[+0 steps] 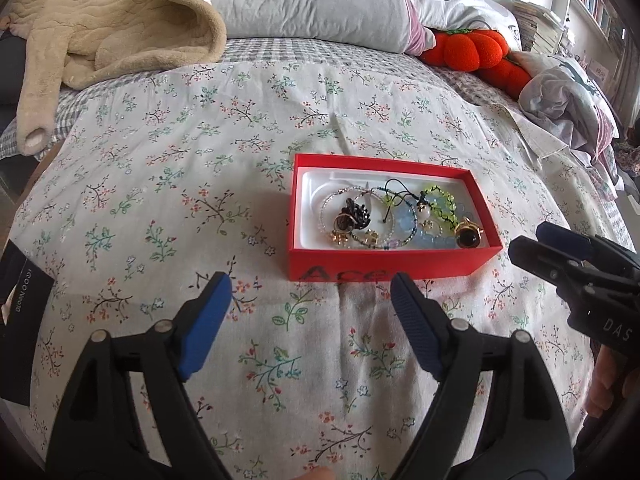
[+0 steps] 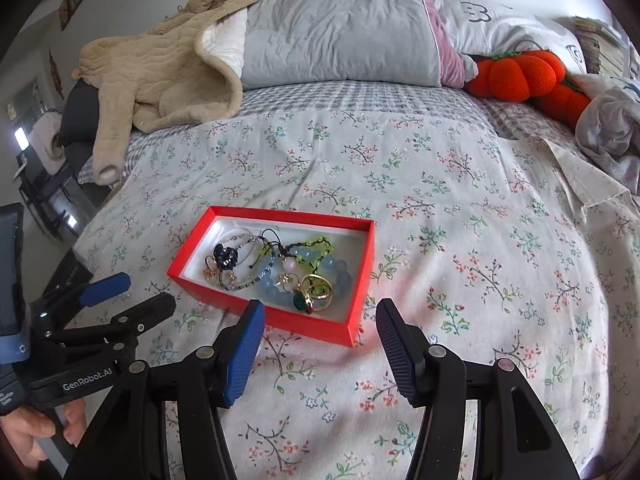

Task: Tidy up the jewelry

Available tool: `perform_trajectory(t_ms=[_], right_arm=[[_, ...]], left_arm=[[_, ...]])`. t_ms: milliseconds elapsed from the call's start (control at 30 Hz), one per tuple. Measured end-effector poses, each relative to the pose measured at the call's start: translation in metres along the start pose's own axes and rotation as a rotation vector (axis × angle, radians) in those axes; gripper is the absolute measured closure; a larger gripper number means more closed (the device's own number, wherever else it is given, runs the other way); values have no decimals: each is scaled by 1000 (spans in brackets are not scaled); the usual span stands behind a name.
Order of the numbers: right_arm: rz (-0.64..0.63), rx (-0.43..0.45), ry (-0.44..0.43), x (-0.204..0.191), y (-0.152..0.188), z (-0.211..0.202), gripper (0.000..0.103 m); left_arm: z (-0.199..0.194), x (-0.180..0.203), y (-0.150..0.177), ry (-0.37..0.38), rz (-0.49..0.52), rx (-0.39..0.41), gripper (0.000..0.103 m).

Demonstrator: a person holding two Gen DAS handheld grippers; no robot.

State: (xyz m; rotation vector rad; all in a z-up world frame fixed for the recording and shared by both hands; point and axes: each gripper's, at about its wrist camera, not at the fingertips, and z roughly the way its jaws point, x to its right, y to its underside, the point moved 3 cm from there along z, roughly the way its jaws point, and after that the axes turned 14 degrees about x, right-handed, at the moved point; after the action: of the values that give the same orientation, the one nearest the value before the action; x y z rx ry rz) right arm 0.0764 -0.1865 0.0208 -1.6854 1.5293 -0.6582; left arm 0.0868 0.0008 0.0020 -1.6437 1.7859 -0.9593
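A red box (image 1: 384, 266) with a white liner sits on the floral bedspread; it also shows in the right wrist view (image 2: 276, 322). It holds several pieces of jewelry: beaded bracelets (image 1: 404, 216), a green bead chain (image 2: 308, 246), a dark hair clip (image 1: 354, 214), a gold ring with a dark stone (image 1: 468, 236), and gold rings (image 2: 316, 288). My left gripper (image 1: 310, 292) is open and empty, just in front of the box. My right gripper (image 2: 320, 320) is open and empty at the box's near right corner; it also shows in the left wrist view (image 1: 532, 240).
The floral bedspread (image 1: 200, 160) covers the bed. A beige fleece garment (image 1: 100, 28), a grey pillow (image 1: 312, 0) and an orange plush pumpkin (image 1: 472, 48) lie at the back. Crumpled cloth (image 1: 568, 92) lies far right. A dark box (image 1: 20, 312) sits at the left edge.
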Motion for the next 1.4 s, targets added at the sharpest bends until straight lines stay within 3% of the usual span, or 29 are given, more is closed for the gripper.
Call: perform_trajectory(t_ms=[167,300,433,1400], right_arm=[[-4,-32,81,2,11,-13,13],[5,-76,124,5,20,-17,0],[-12,-88,159,4,25,-23,0],[-20,-119,165,4,34,-24,0]], left_arm=[[-11,4,14,-52,58,-44,0],[-17,3,22,-78,74,-94,0],[-24,-1,24,-100,71,-93,0],[-28,-4,24,-104,43,-93,0]])
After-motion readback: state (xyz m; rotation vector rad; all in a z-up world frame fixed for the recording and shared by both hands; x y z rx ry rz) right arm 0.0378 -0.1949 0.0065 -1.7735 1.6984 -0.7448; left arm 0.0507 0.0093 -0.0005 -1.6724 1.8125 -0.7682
